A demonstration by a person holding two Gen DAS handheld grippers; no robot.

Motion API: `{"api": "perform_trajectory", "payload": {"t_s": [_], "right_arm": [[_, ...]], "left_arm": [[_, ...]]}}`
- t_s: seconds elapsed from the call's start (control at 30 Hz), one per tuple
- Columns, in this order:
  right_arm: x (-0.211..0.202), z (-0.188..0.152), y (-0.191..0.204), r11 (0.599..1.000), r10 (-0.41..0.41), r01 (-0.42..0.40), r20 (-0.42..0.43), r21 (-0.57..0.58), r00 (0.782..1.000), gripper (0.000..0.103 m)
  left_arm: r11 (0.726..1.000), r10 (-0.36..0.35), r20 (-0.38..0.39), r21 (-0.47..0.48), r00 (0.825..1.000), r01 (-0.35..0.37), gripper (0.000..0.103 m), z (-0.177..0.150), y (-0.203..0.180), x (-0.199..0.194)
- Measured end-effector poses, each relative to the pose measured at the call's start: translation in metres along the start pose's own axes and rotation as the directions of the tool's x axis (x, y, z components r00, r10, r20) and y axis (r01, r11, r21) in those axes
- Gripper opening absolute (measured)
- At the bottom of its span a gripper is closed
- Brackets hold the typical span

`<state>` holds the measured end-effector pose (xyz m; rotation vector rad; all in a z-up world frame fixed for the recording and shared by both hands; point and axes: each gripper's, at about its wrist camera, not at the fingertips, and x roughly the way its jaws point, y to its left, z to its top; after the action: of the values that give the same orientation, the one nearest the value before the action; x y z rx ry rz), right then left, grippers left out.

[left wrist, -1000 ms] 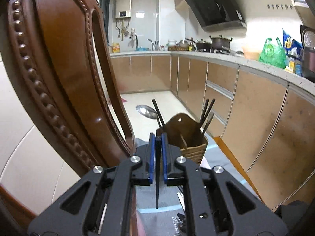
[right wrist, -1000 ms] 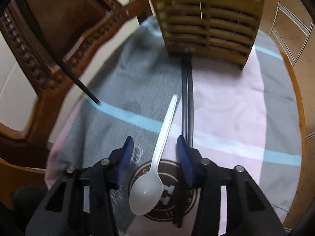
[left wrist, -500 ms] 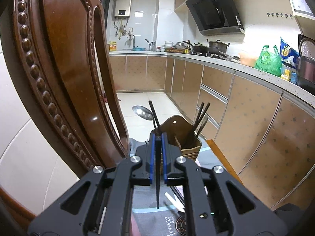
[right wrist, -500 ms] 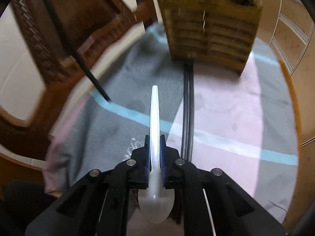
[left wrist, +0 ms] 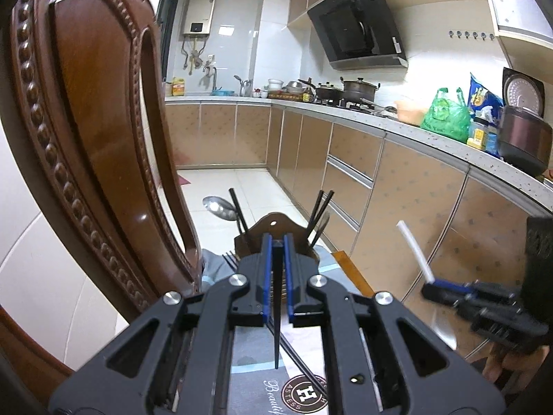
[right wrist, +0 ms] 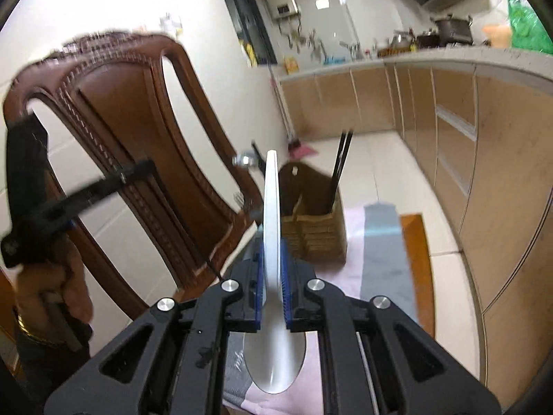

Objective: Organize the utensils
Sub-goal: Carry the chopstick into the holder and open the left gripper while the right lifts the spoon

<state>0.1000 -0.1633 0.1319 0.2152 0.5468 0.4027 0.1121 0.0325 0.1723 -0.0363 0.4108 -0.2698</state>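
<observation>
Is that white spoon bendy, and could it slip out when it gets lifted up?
The white spoon looks like thin plastic, so probably light and a bit bendy. The right gripper pinches it near the bowl, with the long handle sticking up, so it might wobble or twist. Its smooth, shiny surface could be slippery, though the ridged blue fingers likely help hold it.

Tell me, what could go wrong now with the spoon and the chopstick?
The right gripper pinches the white spoon low on its handle, near the bowl, so the long handle might twist or slip. The wooden holder already has chopsticks and a metal spoon sticking out, so a new piece could bump them. The left gripper holds one thin black chopstick hanging down between its fingers; it could slide out onto the cloth.
</observation>
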Motion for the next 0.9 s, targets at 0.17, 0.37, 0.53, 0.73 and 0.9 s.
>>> {"api": "perform_trajectory", "payload": {"t_s": [0.17, 0.37, 0.53, 0.73, 0.9], "right_arm": [[-0.005, 0.001, -0.003, 1.000, 0.001, -0.001, 0.008, -0.003, 1.000, 0.009], [-0.005, -0.003, -0.011, 1.000, -0.003, 0.003, -0.008, 0.008, 1.000, 0.009], [0.004, -0.007, -0.014, 1.000, 0.002, -0.002, -0.019, 0.016, 1.000, 0.009], [0.011, -0.014, -0.021, 1.000, 0.011, -0.011, -0.026, 0.023, 1.000, 0.009], [0.011, -0.021, -0.033, 0.998, 0.032, -0.030, -0.031, 0.053, 0.999, 0.009]], "left_arm": [[1.000, -0.017, -0.005, 0.016, 1.000, 0.017, 0.006, 0.000, -0.010, 0.001], [1.000, -0.014, -0.030, 0.021, 0.999, 0.015, 0.006, -0.005, -0.011, 0.012], [1.000, -0.004, -0.038, 0.018, 0.999, 0.004, 0.006, -0.007, -0.008, 0.018], [1.000, 0.008, -0.053, 0.013, 0.999, -0.007, 0.006, 0.001, -0.006, 0.030], [1.000, 0.002, -0.026, -0.006, 1.000, -0.002, 0.006, 0.041, -0.003, 0.041]]}}
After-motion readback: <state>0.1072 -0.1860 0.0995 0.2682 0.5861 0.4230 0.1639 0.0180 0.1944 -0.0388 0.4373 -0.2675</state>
